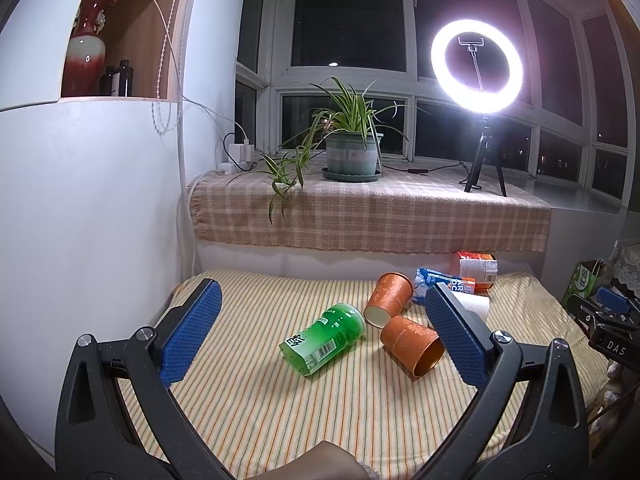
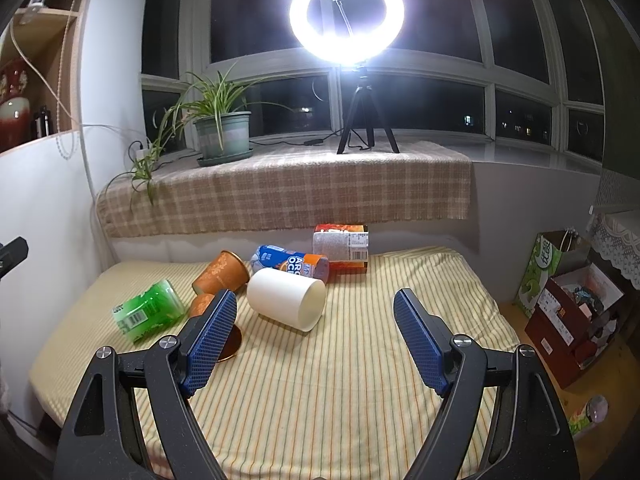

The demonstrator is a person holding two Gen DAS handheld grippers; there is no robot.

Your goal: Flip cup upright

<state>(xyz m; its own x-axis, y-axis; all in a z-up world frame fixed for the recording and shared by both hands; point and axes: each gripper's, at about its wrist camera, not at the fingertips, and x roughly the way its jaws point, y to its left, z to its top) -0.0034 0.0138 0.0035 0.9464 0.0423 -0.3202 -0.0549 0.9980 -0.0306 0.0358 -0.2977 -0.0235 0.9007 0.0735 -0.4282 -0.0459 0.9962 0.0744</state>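
Right gripper spread, empty; white cup lies sideways at 11 o'clock; approach step; next: straddle cup, pinch, rotate upright

Left wrist view: white cup mostly hidden behind the right-side finger pad — only a sliver shows. Blue packet partly covered by the same pad and an orange cup.

Right wrist view: nearer orange cup largely behind the left-side pad — body and rim edge only. Vase cut by the frame edge.
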